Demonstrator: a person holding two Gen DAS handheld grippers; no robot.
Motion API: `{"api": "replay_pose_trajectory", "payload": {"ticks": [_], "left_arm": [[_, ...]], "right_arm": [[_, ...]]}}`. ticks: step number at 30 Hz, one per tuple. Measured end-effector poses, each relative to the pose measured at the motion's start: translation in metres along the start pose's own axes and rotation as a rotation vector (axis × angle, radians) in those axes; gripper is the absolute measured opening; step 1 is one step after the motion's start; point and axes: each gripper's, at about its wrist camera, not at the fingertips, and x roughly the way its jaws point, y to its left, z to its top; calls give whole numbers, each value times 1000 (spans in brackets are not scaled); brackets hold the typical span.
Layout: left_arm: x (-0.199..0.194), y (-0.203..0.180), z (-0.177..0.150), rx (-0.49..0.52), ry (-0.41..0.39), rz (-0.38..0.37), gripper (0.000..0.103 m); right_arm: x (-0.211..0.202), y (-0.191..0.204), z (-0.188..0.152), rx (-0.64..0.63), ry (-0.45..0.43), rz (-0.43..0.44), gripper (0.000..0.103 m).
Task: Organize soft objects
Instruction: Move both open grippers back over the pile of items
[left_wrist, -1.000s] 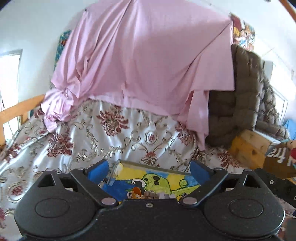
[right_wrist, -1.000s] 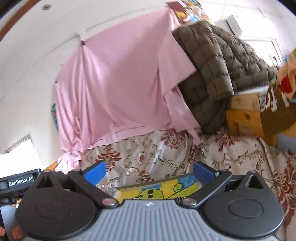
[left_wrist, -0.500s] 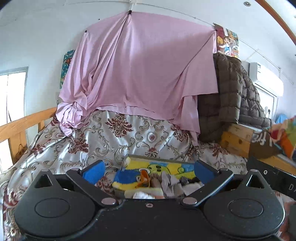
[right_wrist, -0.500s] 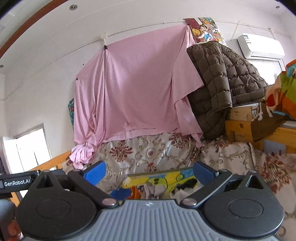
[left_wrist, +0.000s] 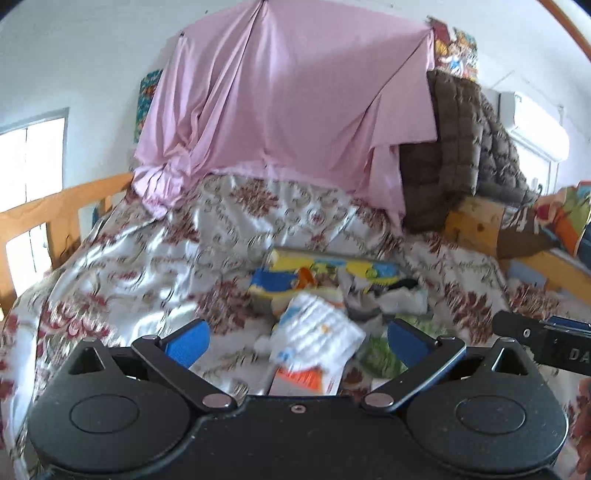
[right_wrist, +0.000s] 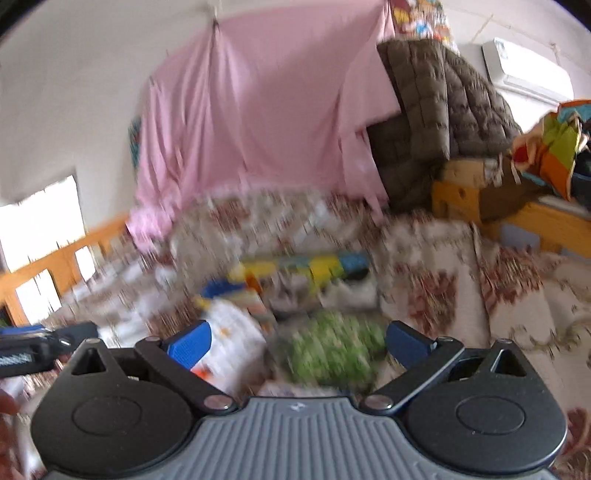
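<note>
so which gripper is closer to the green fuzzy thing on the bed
Right. The right gripper has the green soft item straight ahead between its open fingers. The left gripper faces the white sock; the green item lies off toward its right finger.

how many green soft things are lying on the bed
1: a green soft thing lies on the floral bedspread, right of the white striped cloth. More may hide in the pile.
</note>
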Motion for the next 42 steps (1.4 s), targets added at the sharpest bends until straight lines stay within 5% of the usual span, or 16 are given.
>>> {"api": "replay_pose_trajectory", "payload": {"ticks": [9,26,42], "left_arm": [[21,13,-40,8,146,105,102],[45,16,-48,-26,225,138,102],[60,24,-47,-60,243,160,102]], "right_arm": [[22,3,-17,3,133,-19,103],[52,13,-26,12,272,29,103],[67,25,-26,-38,289,56,103]]}}
